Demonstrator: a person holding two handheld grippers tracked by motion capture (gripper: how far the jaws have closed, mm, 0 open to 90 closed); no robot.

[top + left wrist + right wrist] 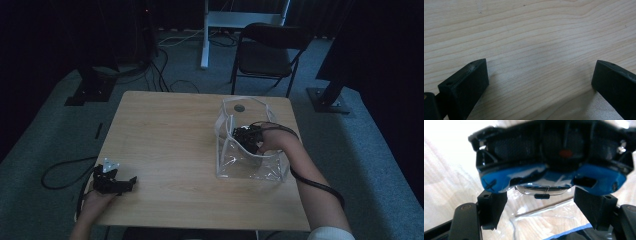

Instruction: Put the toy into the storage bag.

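Blue-black object (pixel 551 162) just beyond fingers (pixel 492 207)

The high view looks forward and down from the person's side onto the whole table (pixel 165 145), with a chair (pixel 267 52) and floor beyond. The left gripper view sits very close over bare tabletop (pixel 536 37), the same wood the high view shows at its near left corner. The right gripper view faces into the clear bag (pixel 250 165) at close range, also in the high view.
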